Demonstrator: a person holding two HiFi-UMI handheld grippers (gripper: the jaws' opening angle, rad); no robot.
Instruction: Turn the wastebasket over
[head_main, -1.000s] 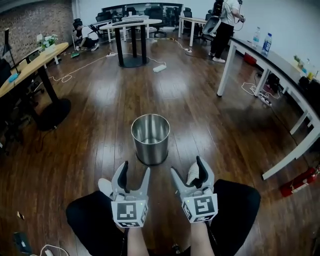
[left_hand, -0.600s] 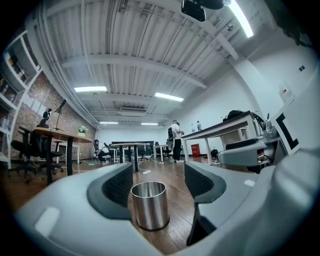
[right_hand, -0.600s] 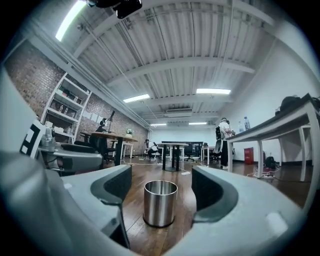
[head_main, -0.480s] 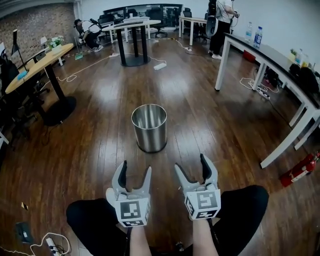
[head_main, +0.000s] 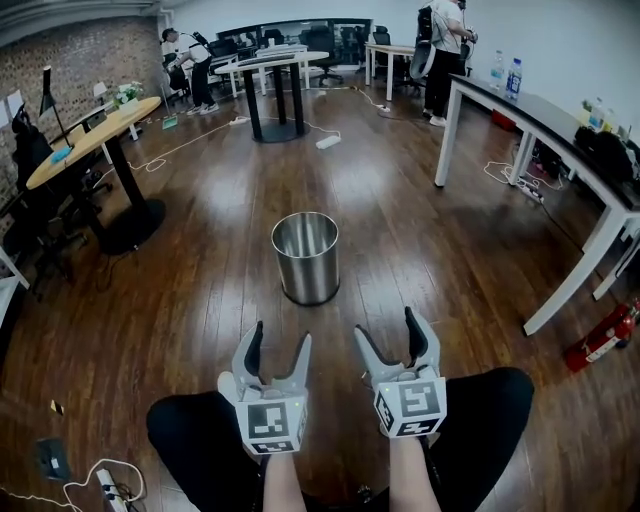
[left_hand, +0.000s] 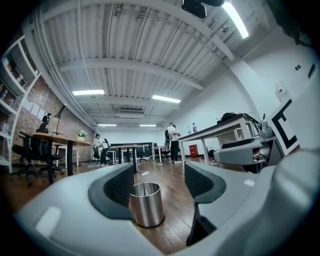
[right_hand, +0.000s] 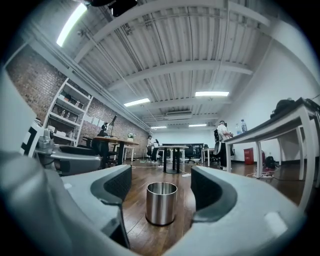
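A round steel wastebasket (head_main: 307, 257) stands upright, mouth up, on the dark wood floor. It also shows ahead in the left gripper view (left_hand: 146, 204) and the right gripper view (right_hand: 161, 203). My left gripper (head_main: 277, 345) and right gripper (head_main: 388, 332) hover side by side above my lap, well short of the wastebasket and pointing level toward it. Both are open with nothing between their jaws.
A white desk (head_main: 560, 120) with bottles runs along the right. A round wooden table (head_main: 95, 135) stands at the left and a tall black-legged table (head_main: 275, 65) at the back. A red extinguisher (head_main: 603, 340) lies at the right. People stand far off. Cables lie on the floor.
The view has drawn back, so the wastebasket sits farther ahead of both grippers. The left gripper's jaws stand a little wider than one second ago. People at the back have shifted.
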